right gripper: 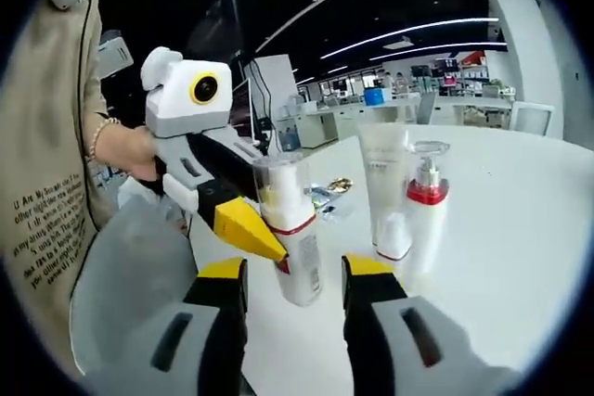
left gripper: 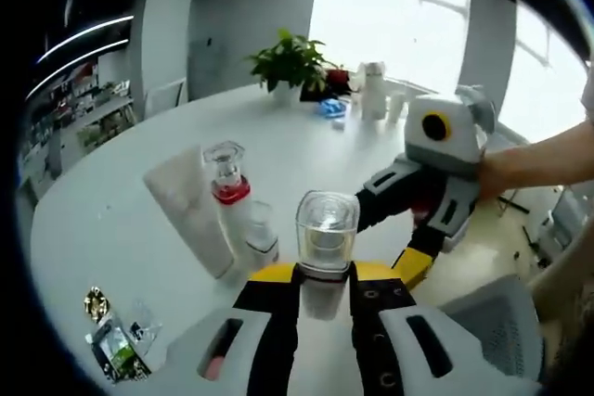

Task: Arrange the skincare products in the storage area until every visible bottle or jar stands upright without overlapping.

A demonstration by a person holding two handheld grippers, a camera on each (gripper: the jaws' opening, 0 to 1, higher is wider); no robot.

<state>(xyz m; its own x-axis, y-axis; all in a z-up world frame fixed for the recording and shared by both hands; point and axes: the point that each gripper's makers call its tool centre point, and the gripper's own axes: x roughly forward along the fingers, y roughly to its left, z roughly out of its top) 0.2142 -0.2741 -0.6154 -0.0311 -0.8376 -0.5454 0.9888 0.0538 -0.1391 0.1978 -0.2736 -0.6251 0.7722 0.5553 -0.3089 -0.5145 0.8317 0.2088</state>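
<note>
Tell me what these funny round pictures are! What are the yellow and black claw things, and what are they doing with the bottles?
A person holds a grabbing tool in each hand, and each tool carries a small camera. So each round picture looks out along one tool's own two jaws.

In the left gripper view, the left gripper has its jaws closed on a bottle with a clear cap. The right gripper reaches in from the side, held by a hand.

In the right gripper view, the right gripper is open, with that same bottle standing between its jaws. The left gripper pinches it from the side.

On the white table also stand a tall white tube and a pump bottle with a red collar, both upright. Small packets lie near the edge, and a potted plant sits at the far side.
</note>
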